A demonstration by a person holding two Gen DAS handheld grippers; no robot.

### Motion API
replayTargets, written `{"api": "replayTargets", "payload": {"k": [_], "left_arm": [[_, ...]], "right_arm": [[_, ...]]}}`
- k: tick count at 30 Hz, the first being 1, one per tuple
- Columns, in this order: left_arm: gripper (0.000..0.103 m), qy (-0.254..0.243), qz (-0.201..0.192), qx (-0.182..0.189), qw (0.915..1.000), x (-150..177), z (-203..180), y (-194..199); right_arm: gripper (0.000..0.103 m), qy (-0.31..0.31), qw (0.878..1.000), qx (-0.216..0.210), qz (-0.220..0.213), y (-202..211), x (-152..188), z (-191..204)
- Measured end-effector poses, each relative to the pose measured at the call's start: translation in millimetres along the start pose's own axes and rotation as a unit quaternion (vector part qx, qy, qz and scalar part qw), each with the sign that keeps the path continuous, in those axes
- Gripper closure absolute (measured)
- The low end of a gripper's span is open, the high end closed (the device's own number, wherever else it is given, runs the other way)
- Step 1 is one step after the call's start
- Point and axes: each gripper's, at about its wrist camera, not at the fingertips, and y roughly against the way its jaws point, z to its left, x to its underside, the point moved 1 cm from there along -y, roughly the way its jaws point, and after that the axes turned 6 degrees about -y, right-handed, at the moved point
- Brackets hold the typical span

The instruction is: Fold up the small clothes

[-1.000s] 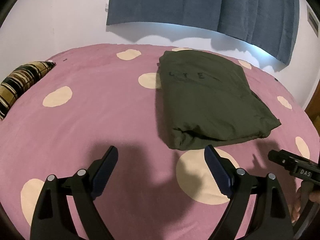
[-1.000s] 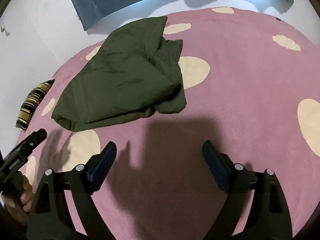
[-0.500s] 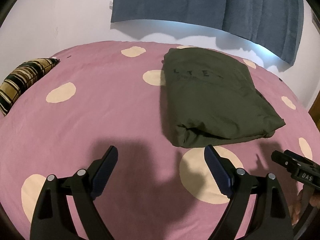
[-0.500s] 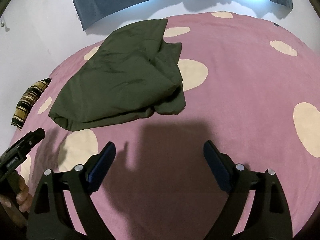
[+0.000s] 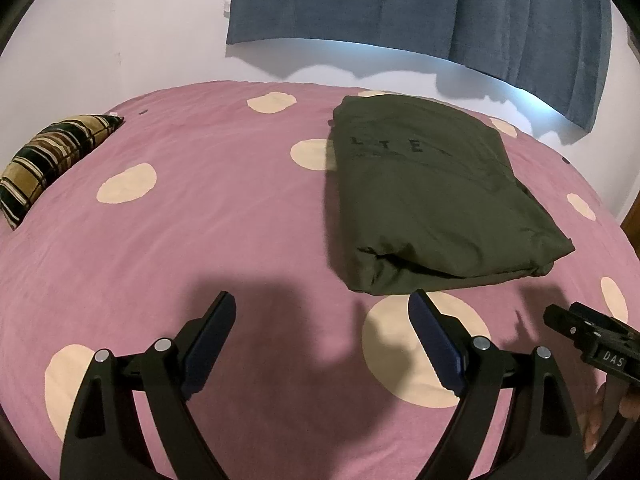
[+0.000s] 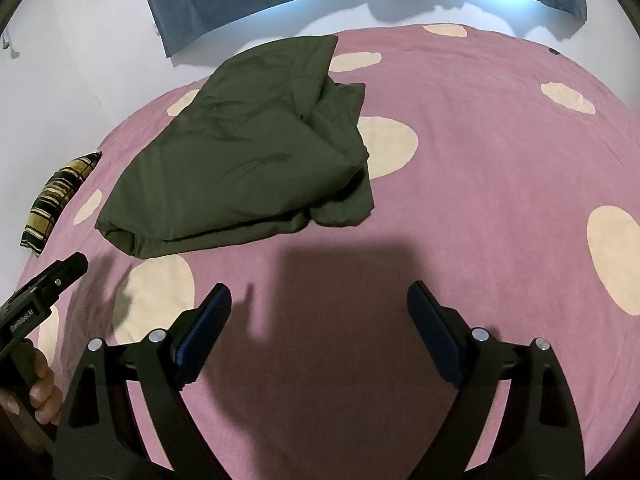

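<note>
A dark olive garment (image 5: 432, 196) lies folded into a thick rectangle on the pink bedspread (image 5: 200, 220), with faint black letters near its far end. In the right wrist view the same garment (image 6: 248, 152) shows a bunched flap at its right side. My left gripper (image 5: 322, 312) hovers open over the bedspread, short of the garment's near left corner, nothing between its blue pads. My right gripper (image 6: 319, 304) is open too, nearer than the garment's right end, holding nothing. Each gripper's black nose appears at the edge of the other's view, with a hand behind it.
The bedspread (image 6: 500, 184) is pink with cream dots. A striped yellow and black cushion (image 5: 52, 156) lies at the bed's far left edge. A blue curtain (image 5: 420, 8) hangs on the white wall behind the bed. A brown wooden edge shows at far right.
Both views have tipped slightly, so the garment sits a little lower in the left wrist frame. Grippers stay open and in place; the garment has not moved.
</note>
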Motion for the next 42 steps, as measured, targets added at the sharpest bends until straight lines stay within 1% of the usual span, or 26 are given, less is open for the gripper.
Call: {"api": "replayTargets", "payload": {"k": [12, 27, 36, 42], "left_arm": [[0.016, 0.003, 0.003, -0.001, 1.0000, 1.1, 0.5, 0.8], [0.016, 0.008, 0.006, 0.001, 1.0000, 0.2, -0.2, 2.7], [0.016, 0.004, 0.004, 0.001, 1.0000, -0.2, -3.4, 5.2], [0.016, -0.003, 0.012, -0.004, 0.9999, 0.0, -5.1, 4.9]], "right_arm": [[0.011, 0.005, 1.000, 0.008, 0.004, -1.6, -0.6, -0.5], [0.011, 0.009, 1.000, 0.012, 0.004, -1.9, 0.9, 1.2], [0.010, 0.009, 1.000, 0.013, 0.004, -1.7, 1.5, 1.4], [0.010, 0.009, 1.000, 0.013, 0.004, -1.7, 1.8, 1.5]]}}
